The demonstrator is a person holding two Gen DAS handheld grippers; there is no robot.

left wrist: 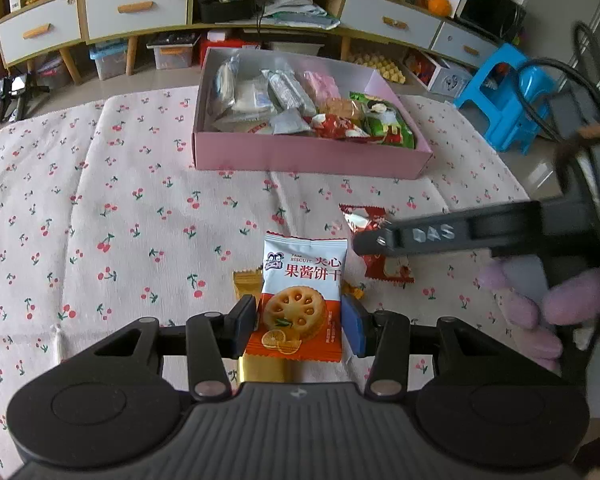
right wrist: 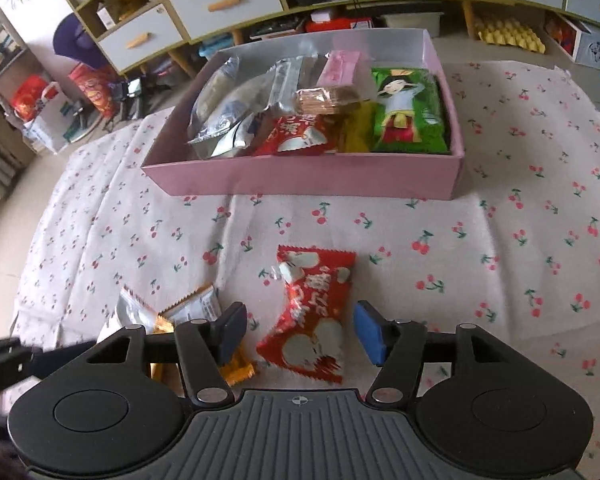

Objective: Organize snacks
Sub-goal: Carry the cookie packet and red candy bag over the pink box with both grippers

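The left hand-held gripper is closed on a jam biscuit packet, its blue pads pressing both side edges. The packet is white above and orange below, printed "BISCUIT" and "果酱饼干" over a picture of a round jam biscuit and orange slices. It is held nearer the camera than the pink box, above a gold-wrapped snack lying on the cherry-print cloth that covers the desk.

The right hand-held gripper stands open astride a red snack packet, its pads clear of both sides; the packet lies flat on the cloth, in front of the pink box. Its white lettering is too blurred to read. In the left wrist view one black finger of this gripper bears the raised letters "DAS".

The pink box holds assorted snacks, among them a green packet showing a cartoon figure at its right end.
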